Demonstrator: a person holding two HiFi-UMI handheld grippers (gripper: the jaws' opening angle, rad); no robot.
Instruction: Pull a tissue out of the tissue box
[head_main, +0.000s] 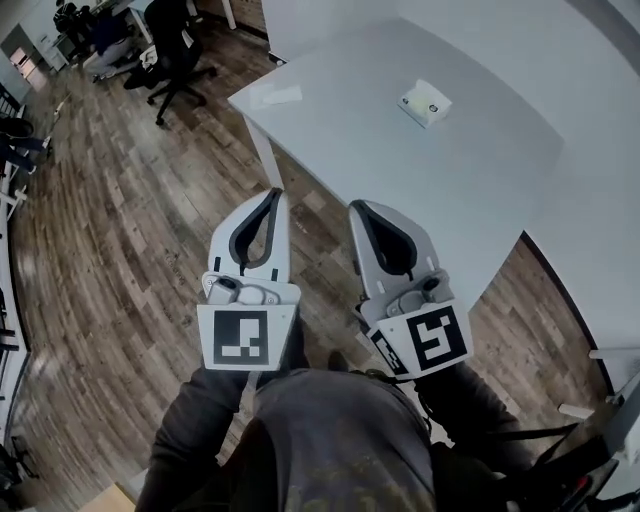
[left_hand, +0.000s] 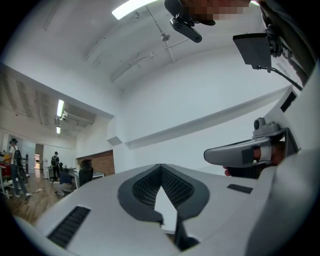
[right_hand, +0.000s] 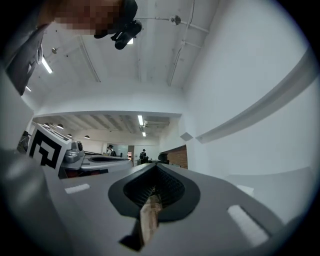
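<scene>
Beside the table (head_main: 480, 190), left gripper (head_main: 272, 194) and right gripper (head_main: 359, 207), fingers together, empty.

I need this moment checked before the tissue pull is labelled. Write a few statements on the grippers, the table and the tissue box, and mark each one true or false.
1. The tissue box stands on the white table. True.
2. The right gripper holds a tissue. False: its jaws are shut with nothing between them.
3. Neither gripper touches the tissue box. True: both are held well short of it, close in front of the person.
4. The left gripper is wide open. False: its jaws meet at the tips and hold nothing.
5. The floor is carpeted. False: it is wooden planks.
</scene>
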